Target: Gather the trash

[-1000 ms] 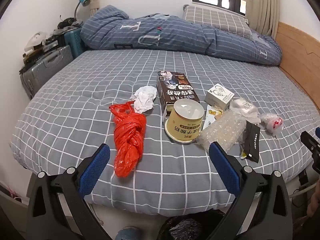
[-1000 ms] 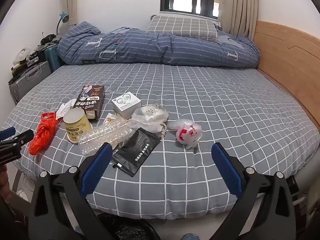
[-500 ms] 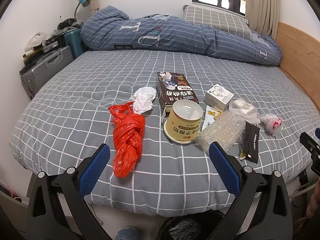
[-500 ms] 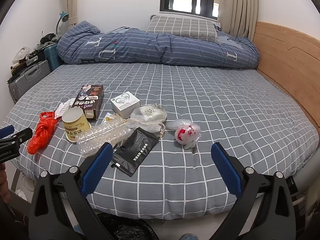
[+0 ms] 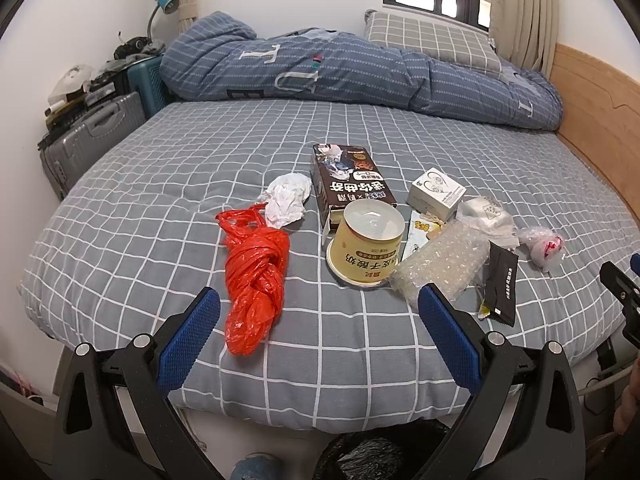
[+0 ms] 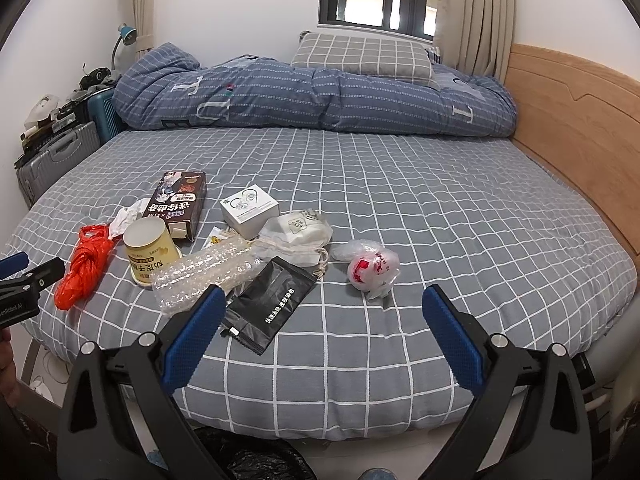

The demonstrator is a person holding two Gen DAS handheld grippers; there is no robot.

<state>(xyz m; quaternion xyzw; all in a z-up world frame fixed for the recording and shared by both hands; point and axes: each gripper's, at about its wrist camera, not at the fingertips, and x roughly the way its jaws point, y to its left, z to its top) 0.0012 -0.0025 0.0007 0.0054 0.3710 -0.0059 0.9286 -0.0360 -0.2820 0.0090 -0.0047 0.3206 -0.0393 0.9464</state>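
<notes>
Both grippers hang off the near edge of the bed (image 5: 140, 208), nothing held. Left gripper (image 5: 318, 308) jaws spread wide, empty, aimed at the red plastic bag (image 5: 256, 276) and the yellow paper cup (image 5: 370, 246), which stands upside down. Right gripper (image 6: 320, 304) also wide open, empty, above the black foil pouch (image 6: 270, 304). Trash sits in a loose cluster on the grey checked sheet: crumpled white tissue (image 5: 288, 199) just beside the bag, dark brown carton (image 5: 350, 188) lying flat behind the cup, bubble wrap (image 6: 208, 274) touching the cup, small white box (image 6: 250, 210), white pouch (image 6: 298, 234), balled clear wrapper with red print (image 6: 372, 266) a bit apart on the right. Black bin bag (image 6: 260, 460) on the floor below the bed edge.
</notes>
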